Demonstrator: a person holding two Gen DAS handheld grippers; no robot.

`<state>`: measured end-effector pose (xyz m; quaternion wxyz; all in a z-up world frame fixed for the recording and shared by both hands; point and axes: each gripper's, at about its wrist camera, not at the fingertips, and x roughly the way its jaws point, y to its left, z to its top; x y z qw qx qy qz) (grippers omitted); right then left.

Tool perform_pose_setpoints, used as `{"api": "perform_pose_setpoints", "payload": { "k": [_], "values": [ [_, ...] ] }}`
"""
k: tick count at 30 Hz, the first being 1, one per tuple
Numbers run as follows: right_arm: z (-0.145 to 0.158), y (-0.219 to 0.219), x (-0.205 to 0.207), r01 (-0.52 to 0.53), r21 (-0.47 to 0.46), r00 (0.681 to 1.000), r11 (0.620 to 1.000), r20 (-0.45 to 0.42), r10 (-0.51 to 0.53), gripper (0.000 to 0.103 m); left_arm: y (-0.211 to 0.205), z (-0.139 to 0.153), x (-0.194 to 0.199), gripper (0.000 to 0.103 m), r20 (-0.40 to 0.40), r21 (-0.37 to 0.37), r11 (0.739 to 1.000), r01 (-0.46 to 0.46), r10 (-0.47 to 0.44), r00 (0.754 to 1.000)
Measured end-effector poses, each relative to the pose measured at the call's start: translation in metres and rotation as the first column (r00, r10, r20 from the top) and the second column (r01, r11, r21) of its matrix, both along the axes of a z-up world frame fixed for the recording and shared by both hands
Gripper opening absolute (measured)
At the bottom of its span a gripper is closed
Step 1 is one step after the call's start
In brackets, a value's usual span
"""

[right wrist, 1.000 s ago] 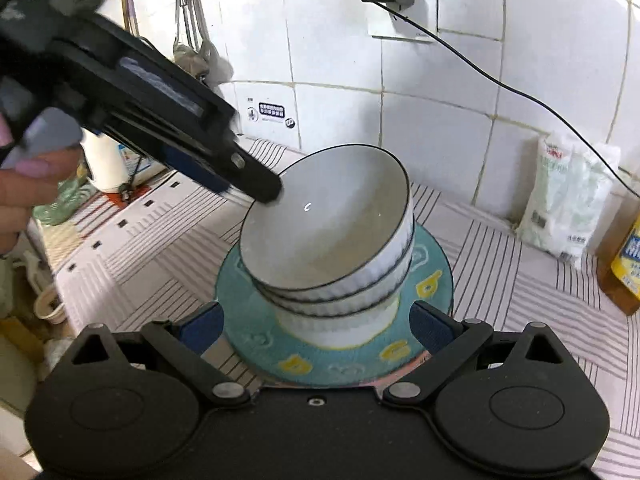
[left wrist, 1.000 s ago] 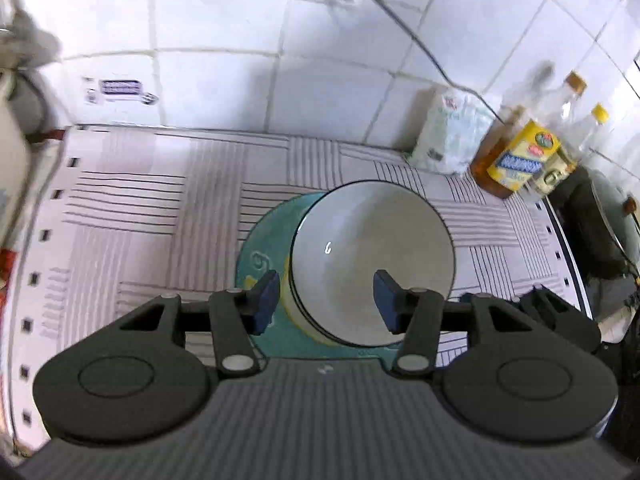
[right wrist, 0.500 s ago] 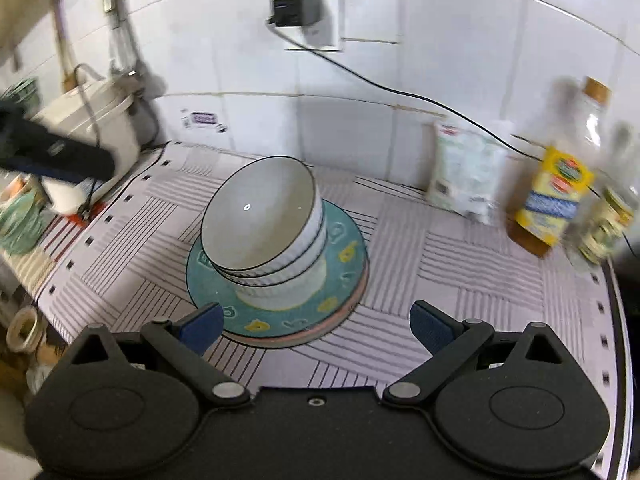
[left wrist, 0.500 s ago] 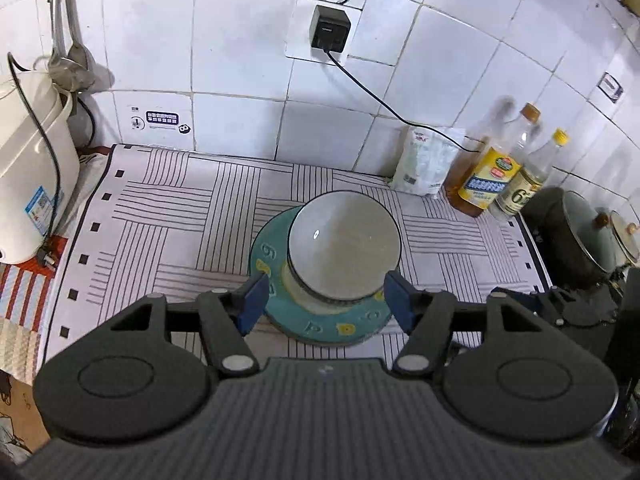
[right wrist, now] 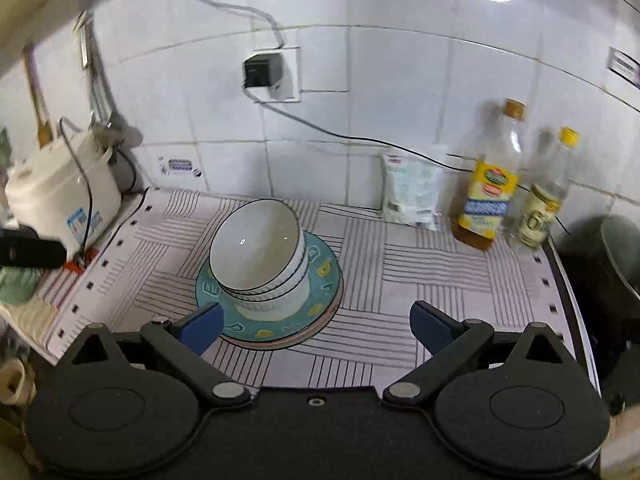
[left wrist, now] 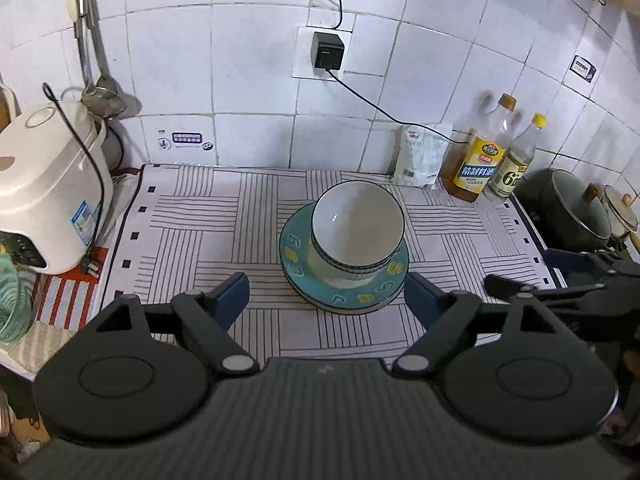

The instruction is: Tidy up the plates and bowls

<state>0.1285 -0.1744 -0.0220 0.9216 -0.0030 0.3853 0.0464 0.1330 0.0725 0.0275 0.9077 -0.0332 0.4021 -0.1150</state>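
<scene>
Striped surface (left wrist: 180, 240), bowls (left wrist: 357, 232) stacked on plates (left wrist: 348, 300) mid-surface, bare room toward left edge. Left hand-held gripper (left wrist: 326, 296) opening, empty; right hand-held gripper (right wrist: 316, 324) released.

Bowls (left wrist: 357, 236) stacked on plates (left wrist: 294, 268), bottles (left wrist: 480, 160) right.

3 stacked bowls (right wrist: 256, 256), 2 plates (right wrist: 320, 276), 2 bottles (left wrist: 486, 152), 2 pots (left wrist: 572, 208).

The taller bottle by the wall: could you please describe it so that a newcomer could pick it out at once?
Start at the striped mat and follow the tiled wall to the mat's right end, where two bottles stand beside a white bag. The taller bottle is next to the bag. It has a brown cap and amber liquid; its neighbour has a yellow cap.
</scene>
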Motion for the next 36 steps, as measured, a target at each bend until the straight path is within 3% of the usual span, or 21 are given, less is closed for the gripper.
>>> {"api": "perform_pose_setpoints", "payload": {
  "k": [3,5,8,11,15,18,22,28,36],
  "values": [
    [0.007,-0.002,-0.009,0.036,-0.012,0.999,0.999,-0.022,-0.036,0.101,-0.001,0.001,-0.009,0.097,0.018,0.026,0.999,-0.019,0.018,1.0],
    [0.007,0.0,-0.011,0.049,-0.081,0.995,0.996,-0.086,-0.056,0.101,0.001,0.001,-0.013,0.1,0.041,0.058,0.997,-0.049,0.047,0.998],
    [0.013,0.006,-0.021,0.041,-0.158,0.996,0.987,-0.073,-0.053,0.101,0.004,-0.001,-0.014,0.1,0.045,0.102,0.99,-0.099,0.095,0.994],
    [0.017,0.01,-0.028,0.042,-0.198,0.996,0.979,-0.07,-0.057,0.101,0.009,-0.004,-0.012,0.1,0.006,0.093,0.989,-0.114,0.114,0.993],
    [0.022,0.006,-0.034,0.065,-0.151,0.995,0.986,-0.066,-0.076,0.101,0.007,-0.004,-0.017,0.1,-0.002,0.146,0.979,-0.141,0.143,0.99],
    [0.026,0.008,-0.041,0.061,-0.113,0.996,0.992,-0.057,-0.068,0.101,0.004,-0.002,-0.021,0.1,-0.007,0.166,0.98,-0.113,0.115,0.993],
    [0.026,0.014,-0.052,0.056,-0.162,0.998,0.985,-0.014,-0.059,0.101,0.001,0.005,-0.026,0.1,0.0,0.178,0.98,-0.085,0.087,0.996],
    [0.023,0.007,-0.062,0.084,-0.127,0.996,0.988,-0.004,-0.085,0.101,-0.007,0.006,-0.035,0.1,-0.014,0.212,0.977,-0.028,0.032,0.999],
    [0.026,0.006,-0.073,0.073,-0.133,0.996,0.988,0.058,-0.066,0.101,-0.017,-0.002,-0.041,0.1,-0.02,0.217,0.976,-0.022,0.027,0.999]
  ]
}}
